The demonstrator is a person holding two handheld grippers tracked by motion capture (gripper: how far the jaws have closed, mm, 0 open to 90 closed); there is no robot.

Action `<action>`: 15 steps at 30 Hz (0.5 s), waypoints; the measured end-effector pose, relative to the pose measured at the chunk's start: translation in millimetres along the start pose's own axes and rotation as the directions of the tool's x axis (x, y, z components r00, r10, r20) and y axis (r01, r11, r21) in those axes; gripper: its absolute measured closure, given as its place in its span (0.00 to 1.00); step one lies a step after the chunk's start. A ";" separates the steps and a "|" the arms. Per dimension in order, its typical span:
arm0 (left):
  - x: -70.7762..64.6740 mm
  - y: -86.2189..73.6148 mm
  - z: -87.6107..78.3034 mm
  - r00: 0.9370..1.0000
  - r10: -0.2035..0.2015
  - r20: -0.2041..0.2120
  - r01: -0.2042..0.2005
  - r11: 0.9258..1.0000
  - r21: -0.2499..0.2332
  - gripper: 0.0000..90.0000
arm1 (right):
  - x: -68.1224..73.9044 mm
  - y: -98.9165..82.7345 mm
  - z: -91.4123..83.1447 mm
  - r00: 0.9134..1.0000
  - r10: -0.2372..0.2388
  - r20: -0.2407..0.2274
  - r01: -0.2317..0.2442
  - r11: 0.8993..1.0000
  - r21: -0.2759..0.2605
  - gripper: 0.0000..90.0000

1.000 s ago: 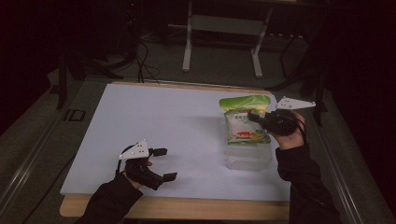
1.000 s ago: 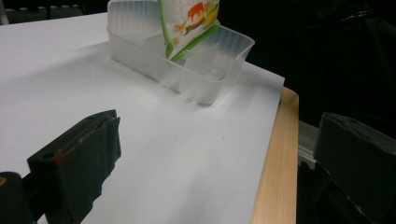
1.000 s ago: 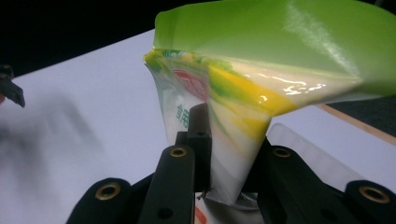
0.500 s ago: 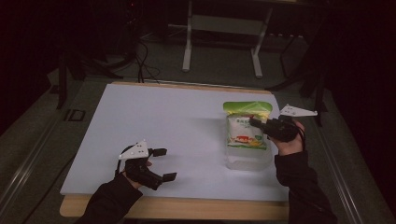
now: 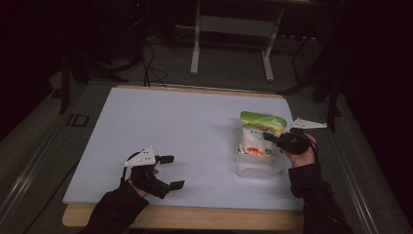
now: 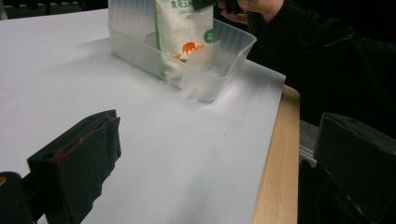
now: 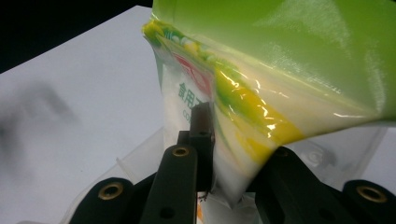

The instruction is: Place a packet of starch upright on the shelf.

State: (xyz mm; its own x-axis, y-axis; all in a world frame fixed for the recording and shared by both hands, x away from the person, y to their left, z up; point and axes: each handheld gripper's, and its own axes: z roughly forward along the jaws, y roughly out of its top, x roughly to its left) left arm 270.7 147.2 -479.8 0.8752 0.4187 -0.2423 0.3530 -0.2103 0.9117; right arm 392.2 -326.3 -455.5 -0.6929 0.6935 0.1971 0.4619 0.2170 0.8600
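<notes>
High view, right gripper [image 5: 272,139]: pinching the green-topped food pouch [image 5: 258,136] from its right side, near the table's right edge.
High view, pouch: upright, its lower end inside the clear plastic tub [image 5: 260,168], which sits on the white table top [image 5: 185,126] toward the right front corner.
High view, left gripper [image 5: 171,171]: jaws spread wide with nothing between them, resting near the front edge, left of centre, well apart from the tub.
Left gripper view, jaws: the two black jaws stand far apart over bare white table.
Left gripper view, tub [image 6: 205,79]: by the table's wooden edge strip, pouch [image 6: 184,32] standing in it, a dark sleeve [image 6: 317,51] beside it.
Right gripper view, jaws: pressed onto the pouch [image 7: 261,74], one on each face of it.
Right gripper view, tub [image 7: 140,163]: its rim sits just below the pouch.
</notes>
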 end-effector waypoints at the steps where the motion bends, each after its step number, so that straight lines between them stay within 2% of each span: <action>1: 0.1 0.1 -0.1 1.000 0.000 0.000 0.000 1.000 -0.001 0.01 | -0.2 0.2 -0.1 1.000 -0.001 0.007 0.001 1.000 0.008 0.89; 3: 0.2 0.1 -0.5 1.000 -0.002 -0.001 0.002 1.000 -0.006 0.01 | 1.4 1.1 -0.4 0.999 -0.028 0.038 0.028 0.999 0.017 0.85; 4: 0.2 0.1 -0.9 1.000 -0.003 0.000 0.003 1.000 -0.009 0.01 | 3.0 1.8 -0.9 0.998 -0.025 0.058 0.024 1.000 0.019 0.82; 6: 0.5 -0.1 -1.7 1.000 0.000 0.001 0.000 1.000 -0.011 0.01 | 6.7 3.5 -3.4 0.995 -0.046 0.088 0.046 0.999 0.011 0.70; 8: 1.1 -0.5 -1.9 1.000 -0.002 -0.001 0.002 1.000 -0.012 0.01 | 8.7 5.8 -8.5 0.993 -0.040 0.110 0.042 0.999 -0.018 0.59; 11: 1.4 -0.3 -1.7 1.000 -0.003 -0.001 0.003 1.000 -0.017 0.01 | 11.8 8.5 -16.4 0.981 -0.077 0.177 0.079 0.997 -0.007 0.43; 12: 1.3 -0.2 -1.6 1.000 -0.002 -0.001 0.002 1.000 -0.016 0.01 | 12.5 8.8 -19.8 0.980 -0.073 0.186 0.076 0.997 -0.007 0.35; 15: 0.6 0.0 -0.9 1.000 0.002 -0.002 -0.002 1.000 -0.014 0.01 | 14.8 9.4 -27.4 0.979 -0.068 0.190 0.070 0.997 -0.008 0.23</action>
State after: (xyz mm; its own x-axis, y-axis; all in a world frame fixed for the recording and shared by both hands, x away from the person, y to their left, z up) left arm 271.0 148.2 -479.6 0.8753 0.4201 -0.2395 0.3463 -0.1990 0.9168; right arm 371.1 -332.7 -431.7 -0.6047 0.7952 0.0455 0.4075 0.2598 0.8755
